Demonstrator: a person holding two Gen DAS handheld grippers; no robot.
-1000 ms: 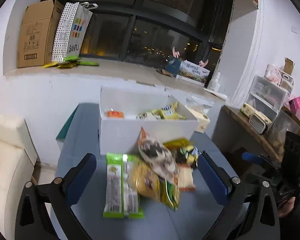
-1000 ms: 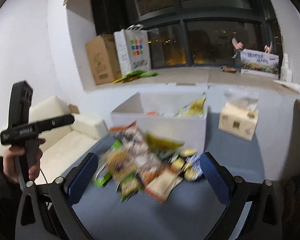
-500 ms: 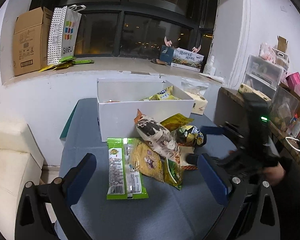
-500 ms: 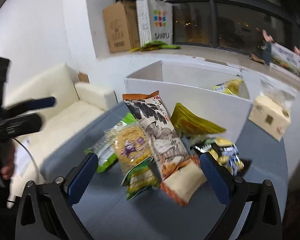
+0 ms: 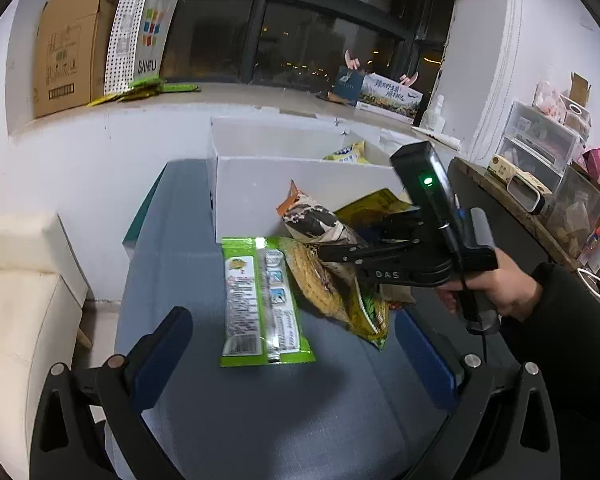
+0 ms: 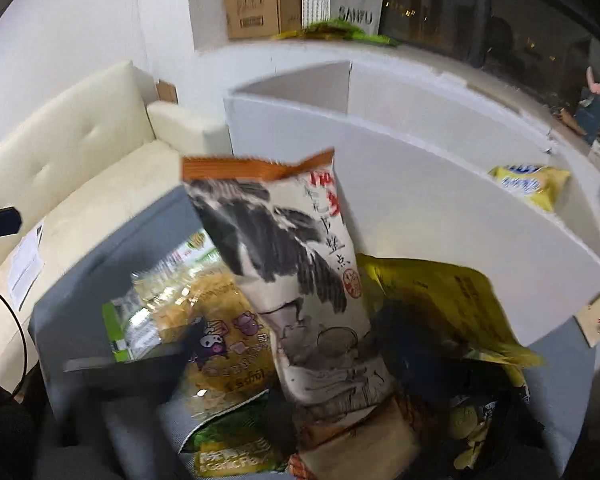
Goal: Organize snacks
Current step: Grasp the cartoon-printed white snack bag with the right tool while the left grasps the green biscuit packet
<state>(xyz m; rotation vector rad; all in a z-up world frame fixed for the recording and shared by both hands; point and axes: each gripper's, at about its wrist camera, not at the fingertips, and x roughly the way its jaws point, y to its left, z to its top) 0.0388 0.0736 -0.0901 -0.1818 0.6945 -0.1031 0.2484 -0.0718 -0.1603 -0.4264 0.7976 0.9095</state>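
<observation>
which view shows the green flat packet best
Left wrist view: the green flat packet lies fully visible on the grey table, unobstructed. In the right wrist view only a blurred green edge shows behind other snacks.

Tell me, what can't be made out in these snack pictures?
- Right gripper: its jaws have just been closing around the ink-painted bag. Motion blur in the right wrist view hides whether they press on it.
- White box: in the left wrist view its front wall hides everything inside but one yellow packet.
</observation>
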